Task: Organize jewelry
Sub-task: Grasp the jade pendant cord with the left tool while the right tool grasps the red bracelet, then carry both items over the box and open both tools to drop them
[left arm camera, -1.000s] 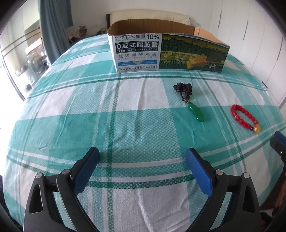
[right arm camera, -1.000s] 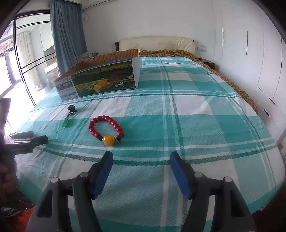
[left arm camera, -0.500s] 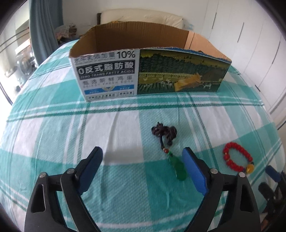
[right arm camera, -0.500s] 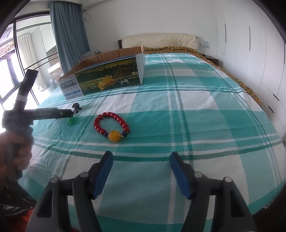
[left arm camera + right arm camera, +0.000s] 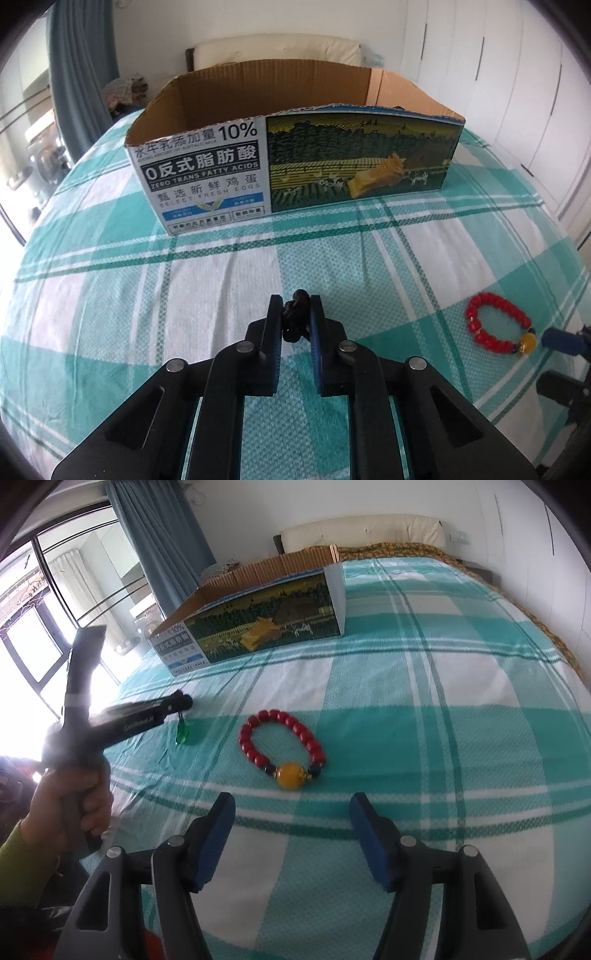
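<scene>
My left gripper is shut on the dark cord of the green pendant necklace. In the right wrist view the left gripper holds it just above the bedspread, and the green pendant hangs below its tip. A red bead bracelet with a yellow bead lies on the bed to the right; it also shows in the right wrist view. My right gripper is open and empty, just short of the bracelet. An open cardboard box stands farther back on the bed; it also shows in the right wrist view.
The bed has a teal and white checked cover. White wardrobes line the right side. A blue curtain and window are at the left. The headboard is at the far end.
My left gripper moved forward over the necklace and shut on its cord; the pendant now hangs off the bed. My right gripper moved closer to the red bracelet, still open.
</scene>
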